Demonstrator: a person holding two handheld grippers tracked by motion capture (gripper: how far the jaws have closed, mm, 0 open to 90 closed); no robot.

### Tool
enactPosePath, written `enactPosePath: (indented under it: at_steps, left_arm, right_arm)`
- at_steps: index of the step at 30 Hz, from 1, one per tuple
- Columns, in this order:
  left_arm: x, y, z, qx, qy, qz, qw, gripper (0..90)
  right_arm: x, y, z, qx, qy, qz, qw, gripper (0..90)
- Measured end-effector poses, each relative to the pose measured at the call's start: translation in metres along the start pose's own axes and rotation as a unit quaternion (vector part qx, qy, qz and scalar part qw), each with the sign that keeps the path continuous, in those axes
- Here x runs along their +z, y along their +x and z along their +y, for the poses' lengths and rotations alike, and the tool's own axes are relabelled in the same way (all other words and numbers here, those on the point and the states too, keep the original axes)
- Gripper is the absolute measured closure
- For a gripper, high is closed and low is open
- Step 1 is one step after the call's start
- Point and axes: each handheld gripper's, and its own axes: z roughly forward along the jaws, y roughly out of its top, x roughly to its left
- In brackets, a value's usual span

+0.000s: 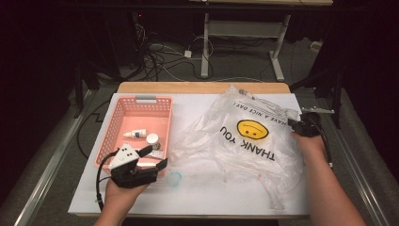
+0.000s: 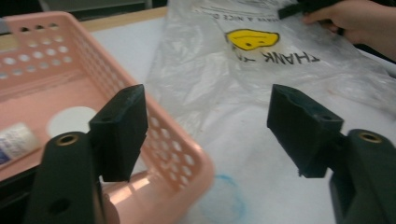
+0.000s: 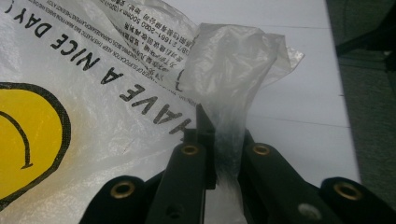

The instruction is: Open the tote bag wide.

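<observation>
black jaws of the left gripper (image 1: 153, 157) are standing wide apart near the front of the worktop (image 1: 197, 195), with nothing between them. they are hanging over the near corner of the pink basket (image 1: 121, 120), so it looks like this gripper is free to pick something out. inside the basket a small white bottle (image 1: 136, 134) is lying on its side and a little round jar (image 1: 153, 140) is sitting beside it. a blue ring mark (image 1: 175, 179) is showing on the worktop just past the basket. next, the clear plastic bag (image 1: 244, 141) with the yellow smiley face (image 1: 252, 129) is lying spread out in the middle. at its far right edge the right gripper (image 3: 219, 154) is pinching a bunched bit of the bag tight, likely to hold it in place or keep it open for filling.
</observation>
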Motion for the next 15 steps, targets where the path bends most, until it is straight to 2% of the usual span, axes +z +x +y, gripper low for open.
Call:
enactPosePath:
  at_steps: [2,3,4,6,7,8,10,13,15]
  left_arm:
    - [-0.001,0.014,0.003,0.003,0.007,0.023,0.9997,20.7]
    - [-0.001,0.014,0.003,0.003,0.007,0.023,0.9997,17.3]
    - [-0.001,0.017,0.004,0.005,0.013,0.035,0.9993,13.8]
    - [-0.005,0.022,0.004,0.002,0.004,0.049,0.9988,13.5]
    - [-0.006,0.023,0.003,-0.001,-0.002,0.053,0.9986,11.0]
    - [-0.005,0.025,0.0,-0.009,0.006,0.054,0.9985,7.5]
    - [-0.004,0.027,-0.002,-0.012,0.019,0.055,0.9982,2.7]
    - [-0.004,0.029,-0.005,-0.021,0.014,0.055,0.9982,0.9]
    - [-0.004,0.03,-0.007,-0.022,0.011,0.053,0.9983,0.9]
  right_arm:
    - [-0.002,-0.006,0.001,0.006,-0.004,-0.013,0.9999,90.0]
    - [-0.004,-0.009,0.001,0.014,-0.007,-0.02,0.9997,89.5]
    - [-0.006,-0.012,0.001,0.021,-0.009,-0.028,0.9994,87.4]
    - [-0.011,-0.015,-0.001,0.031,-0.011,-0.038,0.9988,85.8]
    - [-0.015,-0.015,-0.003,0.028,-0.012,-0.046,0.9985,84.9]
    - [-0.018,-0.016,-0.006,0.027,-0.014,-0.048,0.9984,84.3]
    - [-0.026,-0.016,-0.013,0.027,-0.021,-0.059,0.9977,83.4]
    - [-0.035,-0.018,-0.021,0.028,-0.023,-0.059,0.9976,79.3]
    - [-0.047,-0.018,-0.033,0.022,-0.024,-0.05,0.9982,68.9]
